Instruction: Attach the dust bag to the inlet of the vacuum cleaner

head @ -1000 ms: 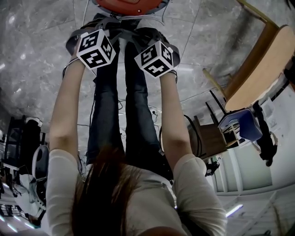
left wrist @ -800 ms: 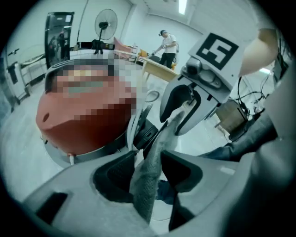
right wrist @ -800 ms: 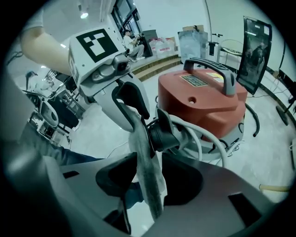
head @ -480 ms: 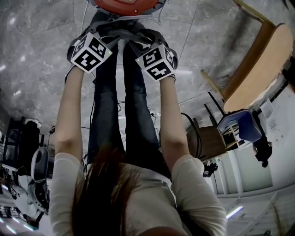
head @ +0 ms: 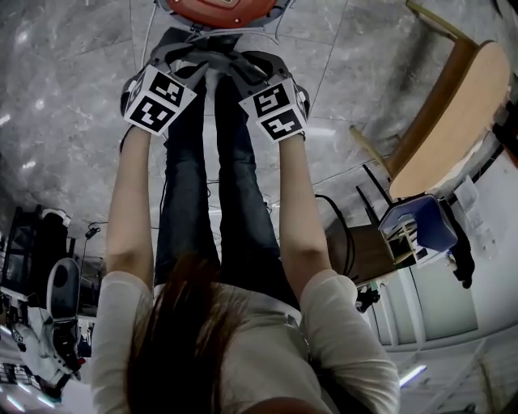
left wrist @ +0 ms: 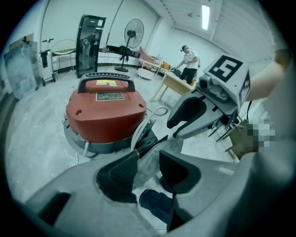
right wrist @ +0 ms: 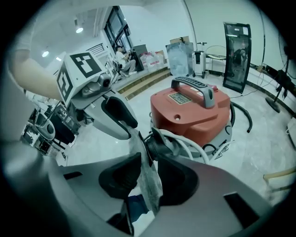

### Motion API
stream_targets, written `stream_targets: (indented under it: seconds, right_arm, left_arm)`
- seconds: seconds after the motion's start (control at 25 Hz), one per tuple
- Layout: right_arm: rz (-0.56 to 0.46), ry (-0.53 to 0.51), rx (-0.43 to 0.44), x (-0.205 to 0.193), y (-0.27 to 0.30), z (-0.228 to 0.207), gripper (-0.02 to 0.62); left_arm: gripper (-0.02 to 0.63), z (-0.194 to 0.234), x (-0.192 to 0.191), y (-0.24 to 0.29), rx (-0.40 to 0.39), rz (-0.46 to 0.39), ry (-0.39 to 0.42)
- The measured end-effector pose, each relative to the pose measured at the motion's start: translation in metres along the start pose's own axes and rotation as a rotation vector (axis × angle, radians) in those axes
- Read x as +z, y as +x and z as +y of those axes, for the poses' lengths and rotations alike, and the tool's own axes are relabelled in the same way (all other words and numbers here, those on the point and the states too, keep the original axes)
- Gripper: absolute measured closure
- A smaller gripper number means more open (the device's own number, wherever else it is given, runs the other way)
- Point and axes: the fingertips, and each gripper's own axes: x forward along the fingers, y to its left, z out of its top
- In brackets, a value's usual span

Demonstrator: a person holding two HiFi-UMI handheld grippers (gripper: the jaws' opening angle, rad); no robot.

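The red vacuum cleaner (left wrist: 105,111) (right wrist: 194,109) stands on the floor in front of me, at the top edge of the head view (head: 214,10). Its black inlet (right wrist: 156,144) faces me. The grey dust bag (left wrist: 162,149) (right wrist: 150,183) hangs at the inlet. My left gripper (left wrist: 148,163) (head: 174,65) has the bag's fabric loosely between its closing jaws, and a gap shows at the pads. The right gripper (right wrist: 149,173) (head: 263,69) is closing around the bag's other edge, its pads also apart. Each gripper shows in the other's view, the right gripper (left wrist: 181,127) and the left gripper (right wrist: 129,129).
A white hose (right wrist: 187,141) loops round the vacuum's base. A wooden chair (head: 453,121) stands at my right. Farther off are a floor fan (left wrist: 134,34), a black glass cabinet (left wrist: 90,44) and a table (left wrist: 173,83) with a person at it.
The left gripper has rolled, so its marker cube now shows a different face. Both grippers have lifted a little toward me, still side by side before the vacuum.
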Motion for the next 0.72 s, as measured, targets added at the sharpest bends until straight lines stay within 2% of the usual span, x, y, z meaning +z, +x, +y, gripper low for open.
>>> stream_targets:
  seconds: [0.08,0.24,0.36,0.48,0.72]
  right_arm:
    - [-0.022,0.006,-0.016,0.005,-0.008,-0.002,0.5]
    - [-0.048,0.01,-0.06,0.014,-0.019,-0.013,0.584]
    - [-0.089,0.054,-0.079,0.022,-0.026,-0.016,0.592]
    - [-0.148,0.138,-0.078,0.03,-0.033,-0.014,0.594]
    - [-0.245,0.23,-0.057,0.058,-0.043,-0.011,0.594]
  left_arm:
    - [0.488,0.0,0.007,-0.01,0.039,-0.032,-0.034]
    - [0.554,0.001,0.013,-0.019,0.093,-0.066,-0.084]
    - [0.588,0.002,0.013,-0.025,0.141,-0.082,-0.112]
    - [0.589,0.003,0.017,-0.038,0.19,-0.101,-0.157]
    - [0.589,0.018,0.027,-0.063,0.273,-0.139,-0.217]
